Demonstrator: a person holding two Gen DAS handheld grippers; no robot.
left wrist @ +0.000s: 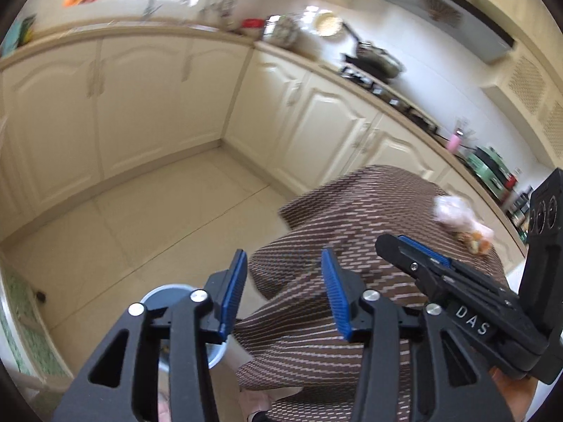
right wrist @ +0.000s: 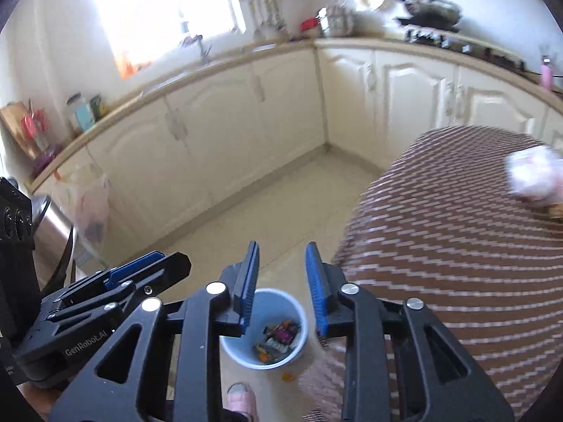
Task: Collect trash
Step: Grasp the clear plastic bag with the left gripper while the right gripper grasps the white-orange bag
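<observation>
Fingers [right wrist: 318, 295] of my right gripper [right wrist: 281, 292] are standing spread, empty, over the white bin [right wrist: 278, 360] holding wrappers; I'm keeping left gripper [left wrist: 283, 293] spread too, ready for table [right wrist: 457, 246] trash [right wrist: 535, 177]

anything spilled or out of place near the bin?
One orange scrap lies on the floor just outside the small white bin, by its rim. Wrappers are inside. A crumpled wad remains on the brown tablecloth.

Bin [left wrist: 183, 320] mostly hidden behind left fingers [left wrist: 234, 297]; crumpled bag [right wrist: 535, 176] blurred, cut off at edge; counter clutter [left wrist: 281, 28] blurred.
</observation>
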